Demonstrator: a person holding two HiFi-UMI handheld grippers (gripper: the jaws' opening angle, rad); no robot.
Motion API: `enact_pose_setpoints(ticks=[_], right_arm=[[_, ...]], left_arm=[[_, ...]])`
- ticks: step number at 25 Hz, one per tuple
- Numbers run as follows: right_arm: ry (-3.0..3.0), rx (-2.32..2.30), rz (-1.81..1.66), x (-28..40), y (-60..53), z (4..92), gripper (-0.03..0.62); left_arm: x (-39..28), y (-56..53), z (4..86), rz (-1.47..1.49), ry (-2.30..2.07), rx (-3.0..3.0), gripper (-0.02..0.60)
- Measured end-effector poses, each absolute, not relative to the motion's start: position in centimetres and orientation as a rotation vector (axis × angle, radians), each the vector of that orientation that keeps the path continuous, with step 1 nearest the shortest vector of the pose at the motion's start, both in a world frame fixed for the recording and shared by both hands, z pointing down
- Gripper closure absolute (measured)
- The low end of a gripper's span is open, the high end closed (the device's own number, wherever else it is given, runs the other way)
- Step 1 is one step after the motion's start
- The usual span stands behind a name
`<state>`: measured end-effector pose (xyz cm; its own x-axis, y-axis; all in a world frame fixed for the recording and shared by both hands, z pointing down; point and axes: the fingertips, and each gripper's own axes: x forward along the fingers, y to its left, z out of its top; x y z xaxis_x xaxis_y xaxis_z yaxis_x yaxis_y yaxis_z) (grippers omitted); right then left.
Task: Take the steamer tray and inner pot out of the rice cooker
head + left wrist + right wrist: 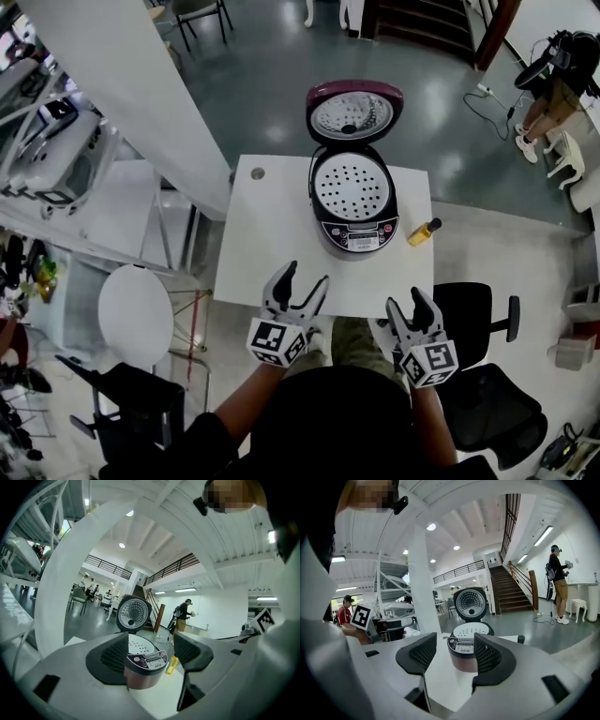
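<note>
Head view steeply down; gripper views face shared rice cooker (354, 236).

Rice cooker (353, 202): maroon shell w/ slight sheen, looks like plastic; dark glossy control panel (352, 234) at near side. Inside of the open lid (354, 114): bare metal, dimpled, bright, reflective. Steamer tray (352, 185): white, smooth, perforated, satin finish; plastic or metal, can't tell. Table (267, 253): white top, matt, smooth. Small bottle (423, 231) right of cooker: yellow, glossy, dark cap. Left gripper (306, 277) & right gripper (407, 300): pale grey matt plastic shells; pads (112, 656) black, finely ribbed, rubbery-looking. Marker cubes (277, 342): matt b/w print. Floor (272, 84) on far side: grey-green, polished, mirrors the ceiling lights.
</note>
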<state>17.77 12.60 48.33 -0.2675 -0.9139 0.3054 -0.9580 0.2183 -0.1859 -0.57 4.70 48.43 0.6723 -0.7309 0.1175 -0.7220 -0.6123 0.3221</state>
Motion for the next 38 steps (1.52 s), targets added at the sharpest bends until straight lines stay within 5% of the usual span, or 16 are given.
enact_pose_setpoints(ticks=[18, 38], right_arm=[[-2.470, 1.601, 0.527, 25.6, -3.2, 49.9, 0.376], [-2.270, 1.546, 0.658, 27.5, -15.7, 58.1, 0.376]], left_arm=[[5.4, -5.6, 49.8, -0.003, -1.347, 2.340, 0.305], [6.7, -17.3, 59.3, 0.369, -1.277, 2.222, 0.301]])
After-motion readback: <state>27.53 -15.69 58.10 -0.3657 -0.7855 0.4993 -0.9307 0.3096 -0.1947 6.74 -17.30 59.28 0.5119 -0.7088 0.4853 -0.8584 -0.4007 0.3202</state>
